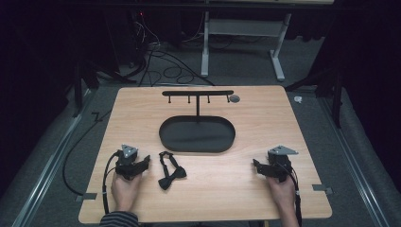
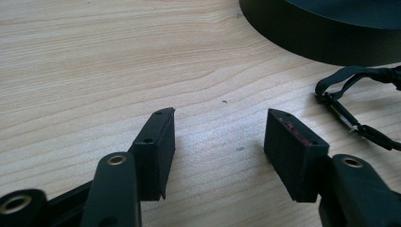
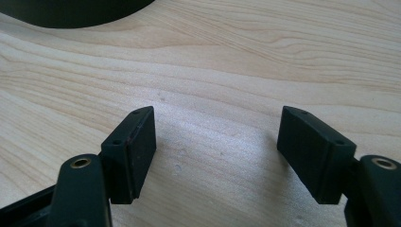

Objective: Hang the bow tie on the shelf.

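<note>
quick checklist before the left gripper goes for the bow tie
1. Left gripper jaws open, nothing between them: ok.
2. Bow tie lies flat on the table, just beside the left gripper, nothing on top of it: ok.
3. Strap of the bow tie lies loose, apart from the tray's wall: ok.
4. Right gripper open, resting well clear at the far side: ok.
5. Oval tray with its hook stand upright behind the bow tie, hooks bare: ok.
6. Whether the strap's clasp is fastened: cannot tell.
</note>
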A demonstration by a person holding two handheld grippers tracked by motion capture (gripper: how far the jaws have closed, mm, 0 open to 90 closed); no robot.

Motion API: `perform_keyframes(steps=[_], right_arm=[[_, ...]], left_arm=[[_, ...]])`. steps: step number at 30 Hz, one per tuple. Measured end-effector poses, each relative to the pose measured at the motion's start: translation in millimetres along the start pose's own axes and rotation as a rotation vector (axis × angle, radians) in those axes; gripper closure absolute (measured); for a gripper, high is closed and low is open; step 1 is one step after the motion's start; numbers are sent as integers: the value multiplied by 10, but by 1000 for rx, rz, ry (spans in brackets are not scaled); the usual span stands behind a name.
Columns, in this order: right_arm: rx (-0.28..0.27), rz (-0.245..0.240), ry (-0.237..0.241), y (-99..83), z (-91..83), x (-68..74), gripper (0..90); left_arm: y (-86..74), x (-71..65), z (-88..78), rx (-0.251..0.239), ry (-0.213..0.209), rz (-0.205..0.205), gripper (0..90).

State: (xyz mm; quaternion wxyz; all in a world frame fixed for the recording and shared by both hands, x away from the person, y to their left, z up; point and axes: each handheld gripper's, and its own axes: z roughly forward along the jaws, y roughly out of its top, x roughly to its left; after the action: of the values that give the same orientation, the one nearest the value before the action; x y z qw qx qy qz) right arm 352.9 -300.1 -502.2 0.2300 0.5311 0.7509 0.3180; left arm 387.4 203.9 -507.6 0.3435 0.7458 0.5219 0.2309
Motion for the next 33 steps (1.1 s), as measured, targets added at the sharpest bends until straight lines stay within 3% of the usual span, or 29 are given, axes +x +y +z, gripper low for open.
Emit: perform_keyframes(steps=[9, 33], right_arm=[[0, -5, 1, -1, -1, 1, 298], [3, -15, 9, -5, -6, 0, 292]], left_arm=[[5, -12, 5, 7, -14, 9, 383], [11, -20, -4, 10, -13, 2, 416]])
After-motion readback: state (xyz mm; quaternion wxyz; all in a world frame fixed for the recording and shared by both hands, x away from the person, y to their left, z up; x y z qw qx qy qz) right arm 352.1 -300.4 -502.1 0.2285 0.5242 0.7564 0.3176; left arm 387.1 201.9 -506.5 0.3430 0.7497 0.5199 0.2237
